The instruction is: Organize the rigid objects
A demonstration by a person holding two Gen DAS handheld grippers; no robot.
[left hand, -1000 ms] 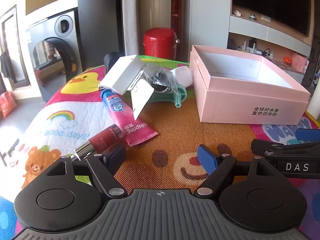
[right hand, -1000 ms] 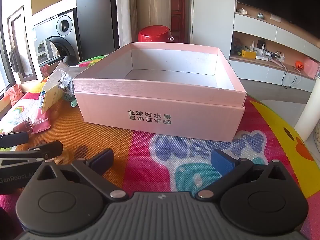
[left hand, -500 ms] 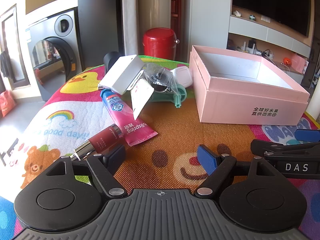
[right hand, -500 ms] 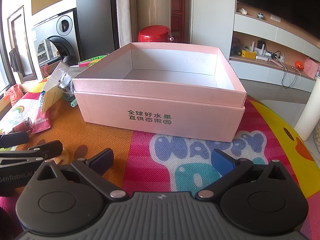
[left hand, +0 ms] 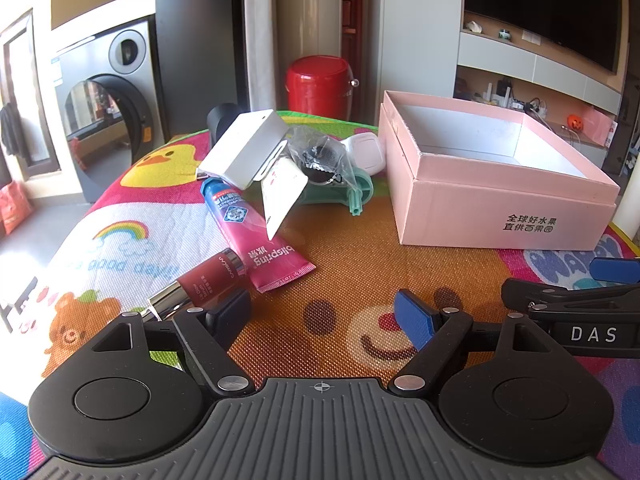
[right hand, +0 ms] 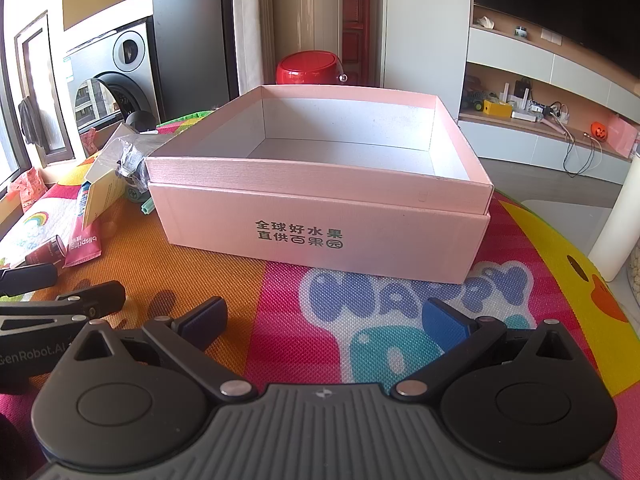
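Observation:
An open pink box [left hand: 496, 200] stands empty on the colourful mat, straight ahead in the right wrist view [right hand: 320, 200]. Left of it lies a heap: a pink toothpaste tube [left hand: 256, 232], a dark red bottle with a silver cap [left hand: 200, 284], a white carton [left hand: 248, 148], a clear bag with a black item [left hand: 320, 156], a white case [left hand: 366, 150] and a teal tool [left hand: 348, 192]. My left gripper [left hand: 324, 312] is open and empty, low over the mat, its left finger beside the red bottle. My right gripper [right hand: 324, 320] is open and empty before the box.
A red drum [left hand: 320, 84] stands behind the table. A washing machine [left hand: 108, 108] is at the left and a TV shelf [right hand: 540, 112] at the right. A white post [right hand: 616, 224] stands at the table's right edge. The right gripper shows at the right of the left wrist view [left hand: 576, 304].

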